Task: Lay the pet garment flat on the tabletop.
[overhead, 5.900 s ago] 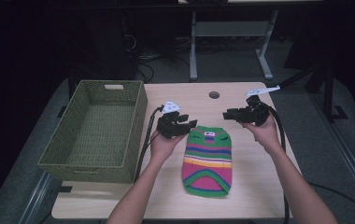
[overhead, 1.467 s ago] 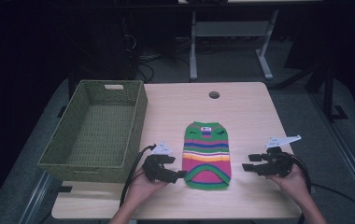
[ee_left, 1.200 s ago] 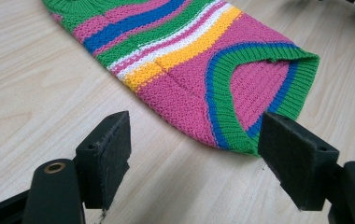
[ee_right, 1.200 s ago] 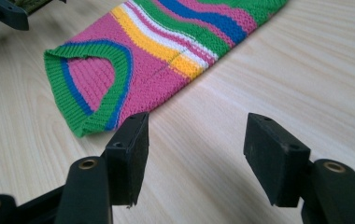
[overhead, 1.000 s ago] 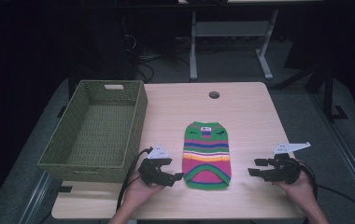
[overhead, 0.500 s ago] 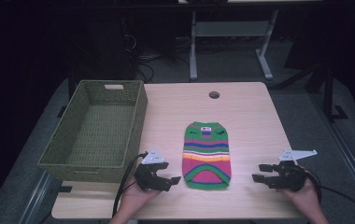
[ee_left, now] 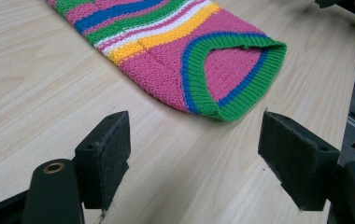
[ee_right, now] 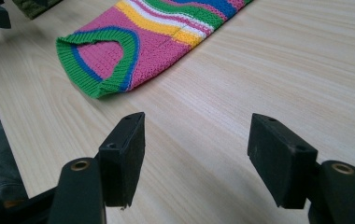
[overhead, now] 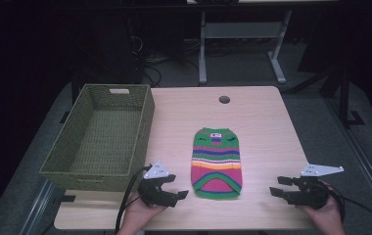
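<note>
- Dark floor, cables and a grey desk frame lie behind the pale wooden table [overhead: 262,122], which carries a green woven basket [overhead: 101,137] on its left side and a small striped knitted sweater [overhead: 217,163] laid flat near the middle, its neck toward the far edge and its pink, green-edged hem toward the person.
- Since about six seconds ago, when both hands were up at the sweater's neck end, the grippers have come back to the near edge of the table. Over the last second and a half the right one has drifted further outward, away from the hem.
- The left gripper [overhead: 174,195] sits just beside the hem's left corner, its jaws spread wide with nothing between them; its own view shows bare wood between the pads and the hem [ee_left: 234,74] a little ahead.
- The right gripper [overhead: 282,186] rests well apart from the sweater on the right. Its jaws have just been opening and now stand wide, with only tabletop between them; the hem [ee_right: 98,60] lies ahead and to the left in its view.
- Judging from this, the sweater has been spread out and let go. Any fold or lift into the basket has not begun, and either would call for a fresh grip at the hem corners.
- Both forearms are cut off by the bottom of the high view.
- The small label at the neck [overhead: 217,135] is too small to read.
- The basket's inside looks empty, though the foot of its near wall is hidden.
</note>
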A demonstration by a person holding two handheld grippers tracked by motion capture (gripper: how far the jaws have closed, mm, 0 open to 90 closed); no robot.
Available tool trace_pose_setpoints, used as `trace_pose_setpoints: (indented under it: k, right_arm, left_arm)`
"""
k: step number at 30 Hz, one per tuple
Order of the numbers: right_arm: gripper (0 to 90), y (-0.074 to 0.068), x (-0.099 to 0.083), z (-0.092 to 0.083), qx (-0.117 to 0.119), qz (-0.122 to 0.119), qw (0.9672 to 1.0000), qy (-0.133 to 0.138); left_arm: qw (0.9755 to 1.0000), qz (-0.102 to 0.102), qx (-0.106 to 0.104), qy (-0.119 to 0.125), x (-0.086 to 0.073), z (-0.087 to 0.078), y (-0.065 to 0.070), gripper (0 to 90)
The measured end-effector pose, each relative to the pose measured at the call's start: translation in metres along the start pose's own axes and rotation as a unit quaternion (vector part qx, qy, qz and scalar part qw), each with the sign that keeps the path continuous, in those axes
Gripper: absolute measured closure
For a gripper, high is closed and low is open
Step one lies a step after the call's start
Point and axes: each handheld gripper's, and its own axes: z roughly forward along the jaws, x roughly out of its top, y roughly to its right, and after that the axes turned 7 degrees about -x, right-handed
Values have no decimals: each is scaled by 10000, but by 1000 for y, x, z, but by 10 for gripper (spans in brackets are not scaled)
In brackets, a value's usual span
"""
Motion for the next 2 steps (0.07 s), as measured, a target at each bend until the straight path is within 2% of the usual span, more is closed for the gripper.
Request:
trace_pose_setpoints:
  k: [1, 2]
  right_arm:
    - [363, 0, -1, -1, 14, 6, 10000, 52]
    - [362, 0, -2, -2, 17, -3, 10000, 84]
  left_arm:
    - [10000, -28, 14, 6, -1, 0, 0, 251]
    - [10000, 30, 21, -8, -2, 0, 0, 251]
